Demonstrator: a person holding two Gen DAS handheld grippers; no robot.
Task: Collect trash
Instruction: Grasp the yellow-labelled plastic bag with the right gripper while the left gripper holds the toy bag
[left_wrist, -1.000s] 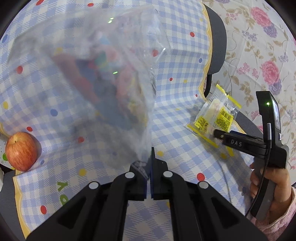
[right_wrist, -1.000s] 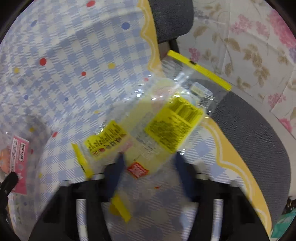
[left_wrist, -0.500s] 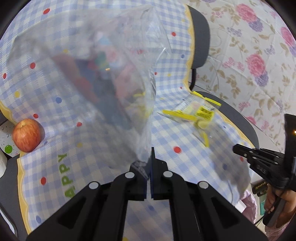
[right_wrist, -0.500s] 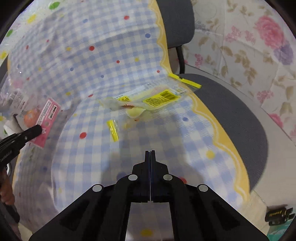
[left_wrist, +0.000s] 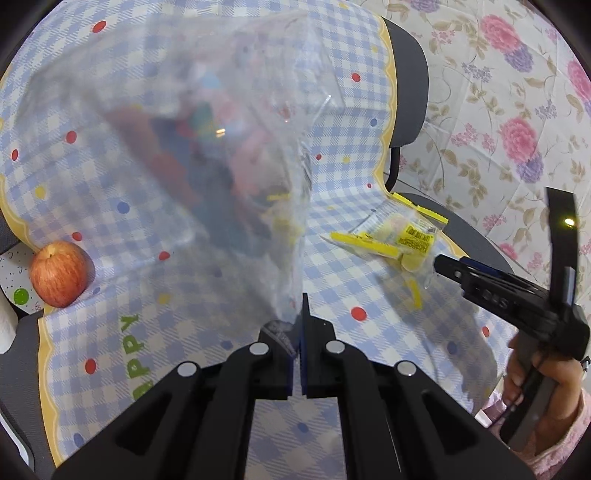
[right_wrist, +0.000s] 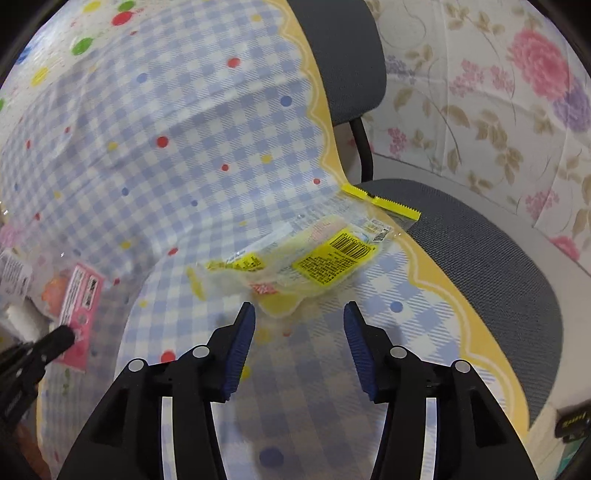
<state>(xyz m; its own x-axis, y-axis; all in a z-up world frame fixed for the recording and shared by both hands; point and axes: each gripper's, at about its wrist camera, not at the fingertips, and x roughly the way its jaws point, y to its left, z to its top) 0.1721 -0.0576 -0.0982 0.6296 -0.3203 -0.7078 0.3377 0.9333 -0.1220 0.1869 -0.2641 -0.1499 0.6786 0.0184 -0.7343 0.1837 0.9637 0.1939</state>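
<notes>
A clear plastic bag (left_wrist: 207, 147) with several bits of coloured trash inside hangs over the checked tablecloth (left_wrist: 110, 206). My left gripper (left_wrist: 299, 321) is shut on the bag's edge. A clear and yellow wrapper (right_wrist: 317, 258) lies at the cloth's edge by the chair; the left wrist view shows the wrapper (left_wrist: 391, 240) too. My right gripper (right_wrist: 299, 314) is opening just short of it. The wrapper's near yellow tip reaches towards the gap, and the pads do not touch it. A small yellow strip (right_wrist: 195, 284) lies beside the wrapper.
A red apple (left_wrist: 59, 273) sits at the cloth's left edge. A grey office chair (right_wrist: 480, 266) stands right behind the wrapper, against a flowered wall covering (right_wrist: 517, 110). A hand (left_wrist: 535, 373) holds the right gripper's handle. The bag's pink packet (right_wrist: 77, 295) shows left.
The right gripper, shut and drawn back from the wrapper half a second ago, now stands open and closer to it. The left gripper keeps its hold on the bag.
</notes>
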